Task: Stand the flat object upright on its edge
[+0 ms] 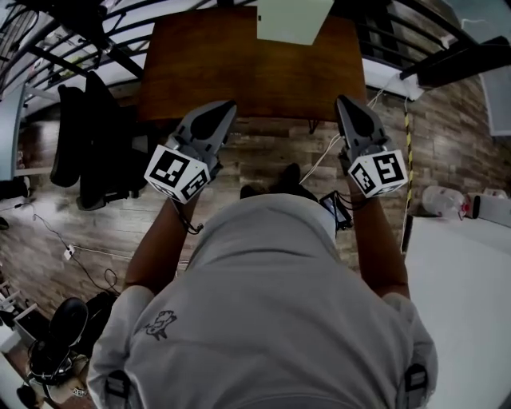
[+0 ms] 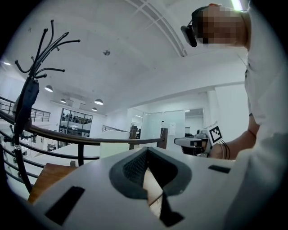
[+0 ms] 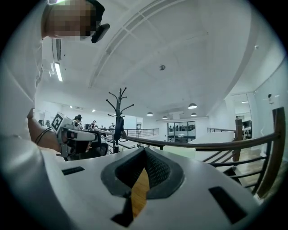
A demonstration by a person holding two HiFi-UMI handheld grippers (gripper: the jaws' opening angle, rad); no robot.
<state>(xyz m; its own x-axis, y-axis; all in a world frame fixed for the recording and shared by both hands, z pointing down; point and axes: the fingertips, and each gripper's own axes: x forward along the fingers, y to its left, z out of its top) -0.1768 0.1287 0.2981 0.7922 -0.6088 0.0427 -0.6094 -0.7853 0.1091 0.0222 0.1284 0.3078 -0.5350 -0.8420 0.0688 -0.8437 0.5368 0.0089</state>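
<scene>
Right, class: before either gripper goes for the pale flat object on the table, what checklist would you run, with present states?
1. Left gripper empty: ok.
2. Right gripper empty: ok.
3. Jaws open to grip: not ok, both shut.
4. Pale flat object in view at the table's far edge: ok.
5. Grippers close to it: not ok, both at the near edge.
6. Object lying flat: cannot tell.

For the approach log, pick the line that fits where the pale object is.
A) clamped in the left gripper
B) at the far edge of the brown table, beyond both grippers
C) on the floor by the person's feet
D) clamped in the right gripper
B: the head view shows the pale object at the brown table's far edge, ahead of the left gripper and right gripper, both shut on nothing.
</scene>
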